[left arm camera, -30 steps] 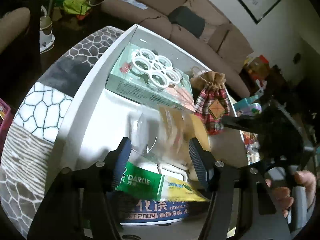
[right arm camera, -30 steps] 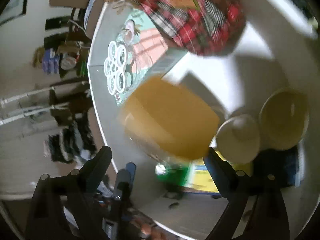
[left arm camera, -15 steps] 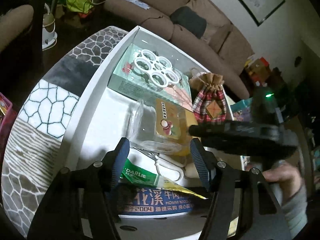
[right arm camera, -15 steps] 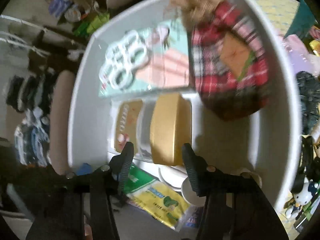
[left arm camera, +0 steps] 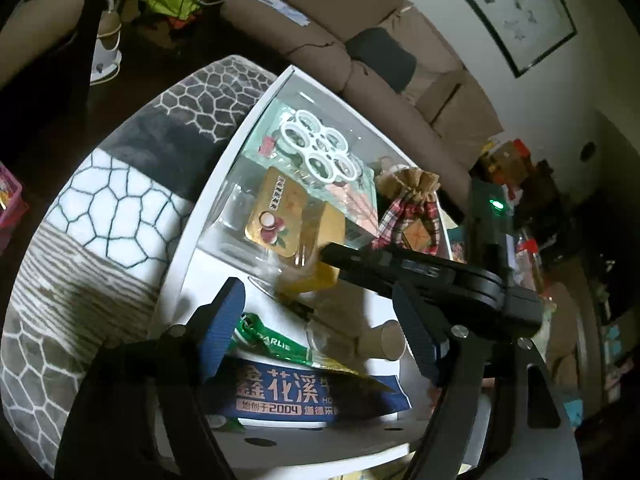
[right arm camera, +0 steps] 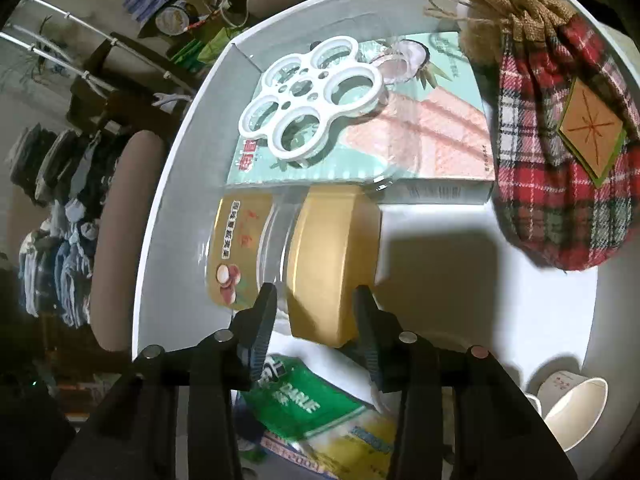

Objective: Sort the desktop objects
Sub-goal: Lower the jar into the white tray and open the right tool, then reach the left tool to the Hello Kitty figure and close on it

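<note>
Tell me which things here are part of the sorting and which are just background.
Job: gold box, right gripper around it, clear tray, plaid pouch, mint box, toothpaste, white bin.
Background: sofa, patterned rug, framed picture.

"DARLIE" on green tube (right arm camera: 298,402) (toothpaste)

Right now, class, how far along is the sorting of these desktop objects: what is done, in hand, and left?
Done: the mint box with the white ring holder and the plaid pouch sit in the white tray. In hand: the right hand-held gripper straddles the gold box. Left: the Darlie toothpaste and paper cup; the left hand-held gripper is open.
</note>
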`<move>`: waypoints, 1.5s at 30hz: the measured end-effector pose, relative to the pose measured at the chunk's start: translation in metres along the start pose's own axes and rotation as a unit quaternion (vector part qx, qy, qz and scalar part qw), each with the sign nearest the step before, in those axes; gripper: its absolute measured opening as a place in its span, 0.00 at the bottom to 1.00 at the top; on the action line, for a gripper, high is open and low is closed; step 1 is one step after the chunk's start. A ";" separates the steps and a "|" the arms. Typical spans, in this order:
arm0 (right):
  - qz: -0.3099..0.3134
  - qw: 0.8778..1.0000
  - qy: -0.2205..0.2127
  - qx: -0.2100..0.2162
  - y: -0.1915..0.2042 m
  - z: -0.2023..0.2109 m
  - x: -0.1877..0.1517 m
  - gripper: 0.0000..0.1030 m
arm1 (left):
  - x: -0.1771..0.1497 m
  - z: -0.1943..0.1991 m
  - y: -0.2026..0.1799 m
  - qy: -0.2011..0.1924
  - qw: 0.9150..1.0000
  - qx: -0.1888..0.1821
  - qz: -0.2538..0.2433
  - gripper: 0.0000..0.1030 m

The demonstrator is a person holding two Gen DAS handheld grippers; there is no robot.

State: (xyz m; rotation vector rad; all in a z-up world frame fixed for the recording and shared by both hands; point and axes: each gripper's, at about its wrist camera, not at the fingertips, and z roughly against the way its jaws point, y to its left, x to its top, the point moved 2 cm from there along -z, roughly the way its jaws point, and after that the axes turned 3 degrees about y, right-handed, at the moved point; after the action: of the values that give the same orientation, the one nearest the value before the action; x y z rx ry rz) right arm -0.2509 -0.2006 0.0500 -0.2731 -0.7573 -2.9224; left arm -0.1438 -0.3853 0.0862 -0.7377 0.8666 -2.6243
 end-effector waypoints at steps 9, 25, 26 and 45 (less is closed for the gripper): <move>0.040 0.997 -0.058 -0.006 -0.025 0.096 -0.033 0.67 | -0.014 0.002 -0.033 0.000 0.998 0.018 -0.054 0.82; 0.080 0.986 -0.145 -0.022 -0.138 0.250 -0.131 0.94 | -0.127 -0.011 -0.187 0.000 0.981 0.012 -0.194 1.00; 0.083 0.985 -0.150 -0.027 -0.149 0.261 -0.139 0.94 | -0.140 -0.017 -0.200 0.008 0.978 0.015 -0.208 1.00; 0.016 0.976 -0.212 -0.048 -0.319 0.292 -0.236 0.94 | -0.250 -0.122 -0.282 0.020 0.954 0.092 -0.285 1.00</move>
State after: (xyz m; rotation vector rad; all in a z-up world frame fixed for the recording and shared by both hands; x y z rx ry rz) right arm -0.0259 0.2339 0.1038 -0.9317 -0.6460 -2.9040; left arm -0.0314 -0.0055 0.0808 -1.0062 0.4492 -3.1718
